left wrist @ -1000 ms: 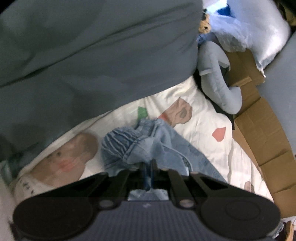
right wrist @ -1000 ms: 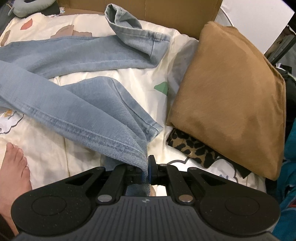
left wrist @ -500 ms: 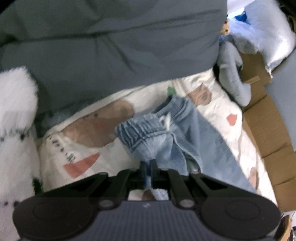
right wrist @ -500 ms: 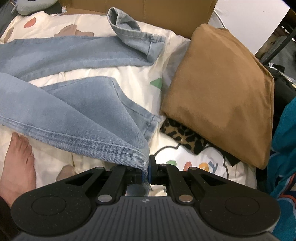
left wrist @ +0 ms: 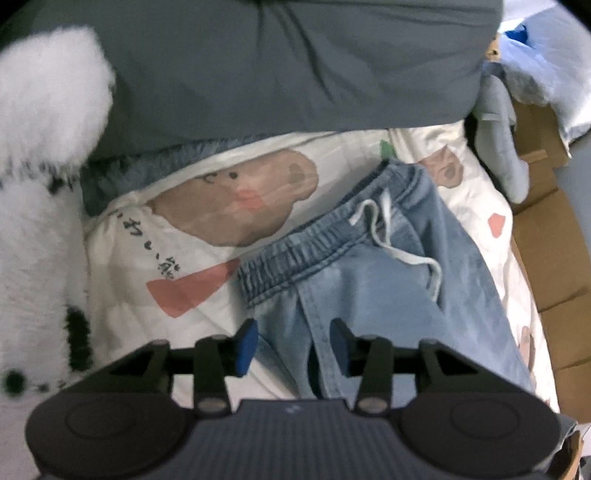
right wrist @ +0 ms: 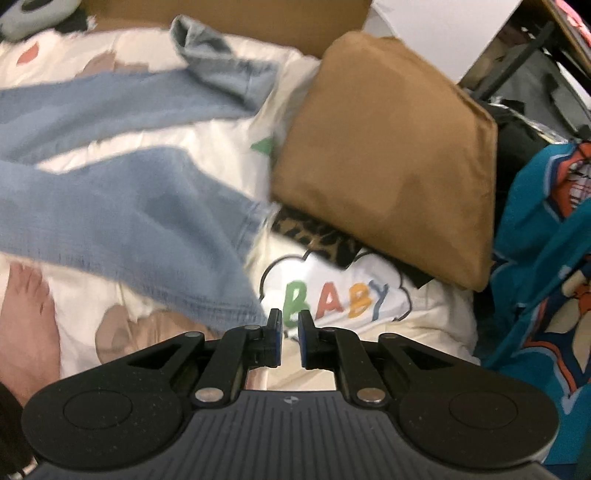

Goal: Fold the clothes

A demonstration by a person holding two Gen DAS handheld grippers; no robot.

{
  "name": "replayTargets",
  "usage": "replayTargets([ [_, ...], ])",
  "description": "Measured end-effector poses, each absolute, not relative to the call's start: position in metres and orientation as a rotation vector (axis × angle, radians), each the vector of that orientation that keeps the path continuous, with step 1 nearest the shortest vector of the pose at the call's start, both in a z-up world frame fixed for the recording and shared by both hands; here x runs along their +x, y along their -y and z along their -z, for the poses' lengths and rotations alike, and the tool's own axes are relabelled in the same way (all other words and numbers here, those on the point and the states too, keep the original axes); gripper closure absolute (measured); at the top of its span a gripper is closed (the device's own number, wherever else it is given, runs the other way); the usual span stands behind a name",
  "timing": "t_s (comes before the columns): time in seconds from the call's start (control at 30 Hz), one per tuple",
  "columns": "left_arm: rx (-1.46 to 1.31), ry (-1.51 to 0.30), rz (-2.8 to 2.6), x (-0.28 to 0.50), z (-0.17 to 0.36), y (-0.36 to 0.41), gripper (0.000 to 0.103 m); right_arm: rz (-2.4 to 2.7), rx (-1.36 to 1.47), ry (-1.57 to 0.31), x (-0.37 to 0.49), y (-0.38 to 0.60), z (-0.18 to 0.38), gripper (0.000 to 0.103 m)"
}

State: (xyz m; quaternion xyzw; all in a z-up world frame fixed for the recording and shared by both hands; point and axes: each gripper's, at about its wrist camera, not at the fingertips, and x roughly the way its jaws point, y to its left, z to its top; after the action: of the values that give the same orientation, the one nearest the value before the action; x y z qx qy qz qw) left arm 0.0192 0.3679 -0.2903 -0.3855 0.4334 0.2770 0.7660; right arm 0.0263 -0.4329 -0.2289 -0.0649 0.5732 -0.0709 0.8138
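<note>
**Operator:** Jeans (left wrist: 402,280) position, please.

**Inspector:** Light blue denim, lying on the printed bed sheet (left wrist: 155,258). In the left wrist view the elastic waistband (left wrist: 310,247) runs across the middle of the frame, with the white drawstring (left wrist: 391,236) loose on top of it. In the right wrist view both legs lie across the sheet from the left; the far leg hem (right wrist: 225,70) is folded over near the cardboard (right wrist: 236,14), and the near leg hem (right wrist: 236,306) ends just left of the right gripper's fingers.

**Operator:** Left gripper (left wrist: 293,341) condition?

**Inspector:** Jaws are opening and stand moderately wide. Denim lies below and between the blue pads (left wrist: 245,345), but neither pad presses on it. No grip.

**Operator:** Right gripper (right wrist: 290,325) condition?

**Inspector:** Jaws are opening, with only a narrow gap. The sheet's "BABY" cloud print (right wrist: 332,299) shows through the gap; no cloth is between the pads. The near leg is motion-blurred and sits just beside the left finger; contact cannot be determined.

**Operator:** Surroundings?

**Inspector:** Left view: a grey duvet (left wrist: 295,66) across the top and a white fluffy item (left wrist: 40,184) at the left edge. Right view: a brown cushion (right wrist: 391,155) lies over a leopard-print cloth (right wrist: 317,240), just right of the near leg; a bare foot (right wrist: 29,325) rests at the lower left; teal patterned fabric (right wrist: 546,258) fills the right edge.
</note>
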Motion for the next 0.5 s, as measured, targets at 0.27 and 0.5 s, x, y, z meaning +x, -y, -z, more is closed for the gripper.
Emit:
replayTargets([
  [0.27, -0.885, -0.910, -0.640, 0.012, 0.328, -0.379, 0.058, 0.121, -0.208, -1.083, 0.067, 0.407, 0.202, 0.055],
  [0.5, -0.970, -0.870, -0.692, 0.002, 0.347, -0.391, 0.059, -0.012, -0.214, -0.999, 0.112, 0.365, 0.194, 0.048],
])
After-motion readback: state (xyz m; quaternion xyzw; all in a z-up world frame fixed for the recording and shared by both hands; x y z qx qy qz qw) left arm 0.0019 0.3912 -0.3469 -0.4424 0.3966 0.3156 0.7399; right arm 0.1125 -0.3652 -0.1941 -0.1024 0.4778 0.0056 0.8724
